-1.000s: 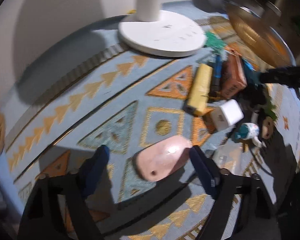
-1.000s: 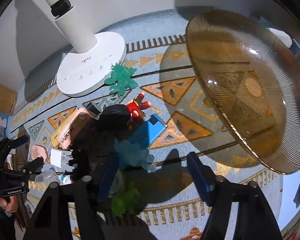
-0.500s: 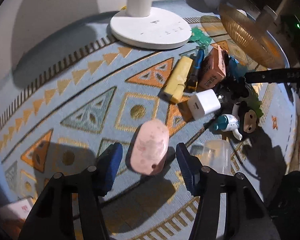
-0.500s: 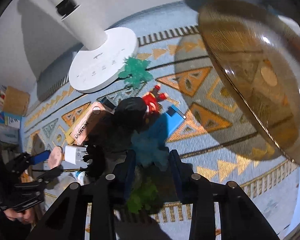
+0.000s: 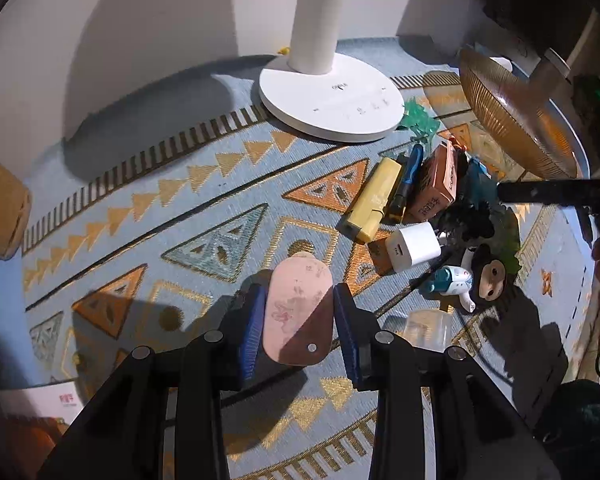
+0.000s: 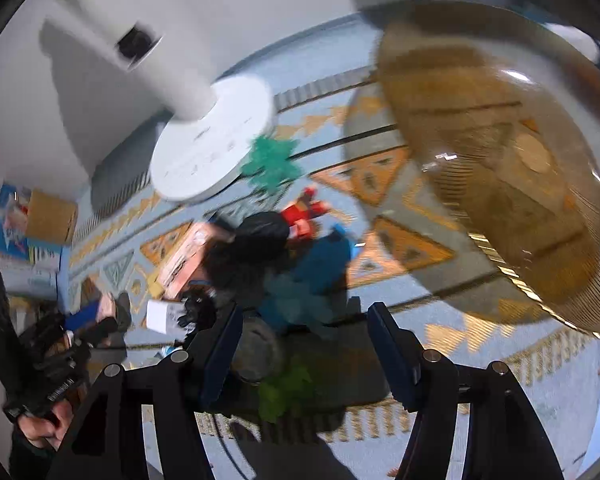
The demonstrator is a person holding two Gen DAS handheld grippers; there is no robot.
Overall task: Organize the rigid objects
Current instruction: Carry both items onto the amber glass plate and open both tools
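Note:
My left gripper [image 5: 299, 320] is shut on a flat pink oval piece [image 5: 298, 304] and holds it above the patterned rug [image 5: 180, 220]. To its right lies a pile: a yellow bar [image 5: 374, 200], a blue pen [image 5: 408, 178], an orange box [image 5: 436, 184], a white charger cube [image 5: 414, 246], a small blue-white figure [image 5: 450, 280] and a dark monkey toy [image 5: 486, 276]. My right gripper [image 6: 304, 344] is open above the same pile, over a teal toy [image 6: 312, 280] and a green toy [image 6: 284, 392]. The right wrist view is blurred.
A white fan base [image 5: 332, 100] stands at the back on the rug, also in the right wrist view [image 6: 212, 148]. An amber glass plate [image 6: 496, 152] is tilted at the right. A clear cup [image 5: 428, 328] lies near the pile. Cardboard [image 5: 0, 204] sits at the left.
My left gripper closed on the pink piece and lifted it off the rug. My right gripper narrowed, then opened wider again, and is moving over the pile.

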